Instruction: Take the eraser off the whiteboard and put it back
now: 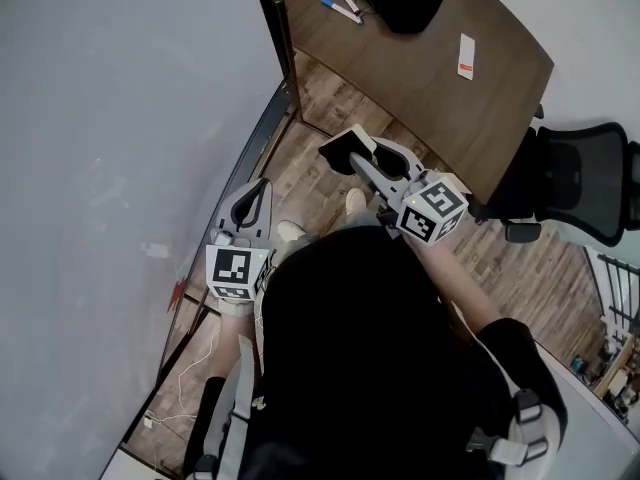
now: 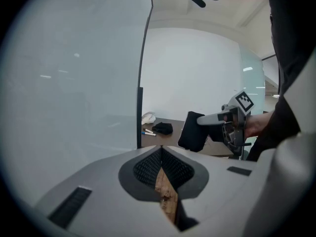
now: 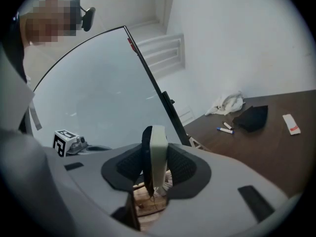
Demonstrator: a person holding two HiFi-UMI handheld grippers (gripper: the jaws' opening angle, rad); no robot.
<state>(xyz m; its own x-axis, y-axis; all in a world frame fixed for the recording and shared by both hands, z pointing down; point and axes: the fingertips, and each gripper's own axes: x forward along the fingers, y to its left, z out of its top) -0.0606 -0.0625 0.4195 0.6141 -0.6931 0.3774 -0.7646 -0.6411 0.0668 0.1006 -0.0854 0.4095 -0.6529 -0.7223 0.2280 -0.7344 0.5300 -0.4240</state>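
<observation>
The whiteboard (image 1: 120,168) is the big pale panel on the left; it also fills the left of the left gripper view (image 2: 74,73) and stands ahead in the right gripper view (image 3: 98,98). My right gripper (image 1: 350,155) is shut on the eraser (image 1: 338,152), a white block with black felt (image 3: 154,154), held on edge away from the board. From the left gripper view the eraser (image 2: 193,131) hangs in the air to the right. My left gripper (image 1: 263,190) is next to the board's lower edge, its jaws (image 2: 160,151) together with nothing between them.
A brown table (image 1: 440,78) stands beyond, with two markers (image 1: 342,4), a black cloth (image 1: 403,0) and a small white card (image 1: 466,55). A black office chair (image 1: 570,183) is at the right. The board's dark frame (image 1: 285,53) and cables (image 1: 190,378) run along the wooden floor.
</observation>
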